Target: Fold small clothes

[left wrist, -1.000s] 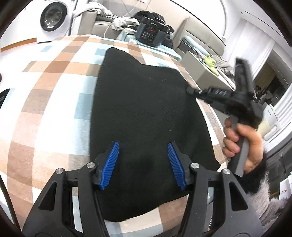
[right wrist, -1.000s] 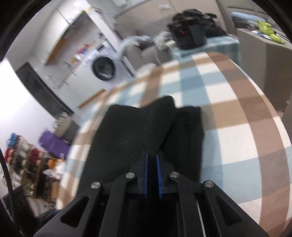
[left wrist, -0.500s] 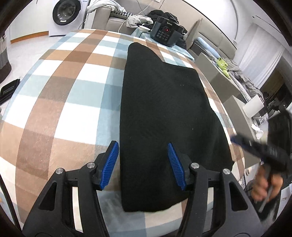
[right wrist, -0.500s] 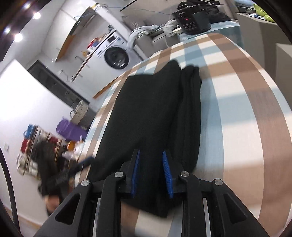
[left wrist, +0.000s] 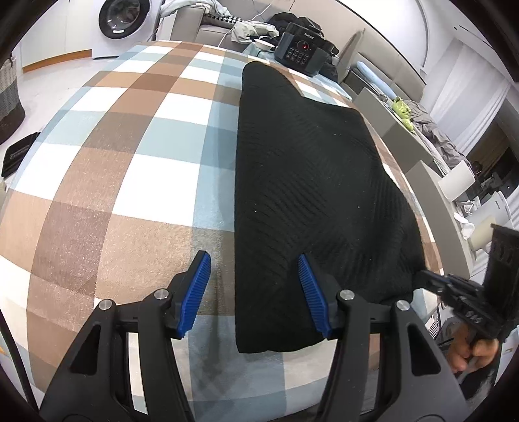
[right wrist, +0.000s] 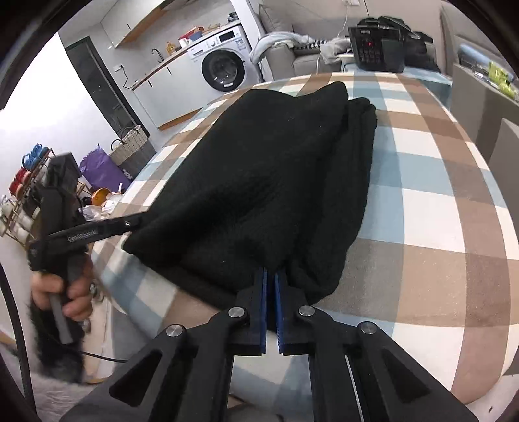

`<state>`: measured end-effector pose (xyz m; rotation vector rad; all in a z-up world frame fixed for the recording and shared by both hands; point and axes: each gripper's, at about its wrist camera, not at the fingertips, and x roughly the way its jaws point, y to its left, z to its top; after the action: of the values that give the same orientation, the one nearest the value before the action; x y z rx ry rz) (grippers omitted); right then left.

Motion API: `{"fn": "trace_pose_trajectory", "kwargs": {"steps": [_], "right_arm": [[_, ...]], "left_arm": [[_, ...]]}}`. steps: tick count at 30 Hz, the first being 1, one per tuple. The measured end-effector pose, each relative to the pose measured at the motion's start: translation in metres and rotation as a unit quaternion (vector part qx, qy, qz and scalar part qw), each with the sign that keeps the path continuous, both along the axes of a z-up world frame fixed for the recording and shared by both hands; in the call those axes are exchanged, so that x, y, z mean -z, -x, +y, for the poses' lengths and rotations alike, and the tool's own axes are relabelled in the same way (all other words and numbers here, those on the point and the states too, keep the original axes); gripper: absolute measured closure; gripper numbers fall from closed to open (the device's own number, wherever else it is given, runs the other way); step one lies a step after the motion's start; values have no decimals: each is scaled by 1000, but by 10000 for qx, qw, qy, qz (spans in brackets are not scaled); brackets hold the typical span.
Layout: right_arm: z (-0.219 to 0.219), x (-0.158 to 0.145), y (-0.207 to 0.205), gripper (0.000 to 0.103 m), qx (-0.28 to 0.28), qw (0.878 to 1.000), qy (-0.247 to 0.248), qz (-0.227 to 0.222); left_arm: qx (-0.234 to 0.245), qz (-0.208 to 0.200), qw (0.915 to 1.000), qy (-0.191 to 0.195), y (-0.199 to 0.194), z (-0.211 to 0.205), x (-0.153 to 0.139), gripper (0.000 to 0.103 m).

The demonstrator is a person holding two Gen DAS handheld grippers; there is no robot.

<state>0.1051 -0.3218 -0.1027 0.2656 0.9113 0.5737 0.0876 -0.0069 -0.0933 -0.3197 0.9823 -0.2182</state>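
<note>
Tongs [left wrist: 252,293] over checked cloth [left wrist: 123,181] (washer [left wrist: 121,18] behind)

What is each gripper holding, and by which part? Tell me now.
The right gripper, jaws just closed, pinches the black garment at its near edge. The left gripper stands open over the garment's edge, holding nothing.

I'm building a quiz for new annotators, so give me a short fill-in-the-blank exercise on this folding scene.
1. The folded garment lying on the checked cloth is ____ in colour.
2. The pads of the left hand-held gripper are ____ in colour.
3. The right hand-held gripper is ____ on the near edge of the garment.
4. The white appliance with a round door behind the table is a ____ machine.

Missing words: black; blue; shut; washing
</note>
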Motion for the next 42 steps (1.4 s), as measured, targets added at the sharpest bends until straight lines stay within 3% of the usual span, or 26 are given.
{"fn": "trace_pose_trajectory", "kwargs": {"steps": [4,9,15,20,23,28,35,39,40,41,42], "right_arm": [[-25,-9,5,99,-82,9965,-755,347],[-20,31,-3,99,-162,9939,-359,1028],[-33,13,2,91,-97,9960,-564,680],[-33,24,-8,89,68,9916,-1032,780],[-23,31,-5,92,23,9946,-748,714],[-27,28,1,91,-18,9948,-623,804],[-63,20,1,69,916,9901,-937,505],[-61,38,-3,69,971,9852,-1197,750],[-58,38,-3,73,959,9854,-1221,698],[-56,35,0,88,964,9861,-1216,588],[-51,33,2,92,950,9863,-1251,498]], "left_arm": [[-108,-28,9999,-88,-3,7,3,50],[-152,6,9998,-106,-7,12,6,49],[-186,-164,9994,-226,-3,7,-10,49],[269,-420,9987,-90,-2,-22,-25,49],[747,-512,9959,-64,4,-46,-23,49],[1089,-451,9926,-282,17,-66,-10,49],[1075,-351,9925,-460,27,-68,-11,49],[1094,-378,9929,-274,25,-75,-21,49],[1081,-365,9930,-305,24,-79,-21,49],[1094,-345,9929,-300,22,-83,-21,49],[1110,-331,9929,-275,21,-86,-22,49]]}}
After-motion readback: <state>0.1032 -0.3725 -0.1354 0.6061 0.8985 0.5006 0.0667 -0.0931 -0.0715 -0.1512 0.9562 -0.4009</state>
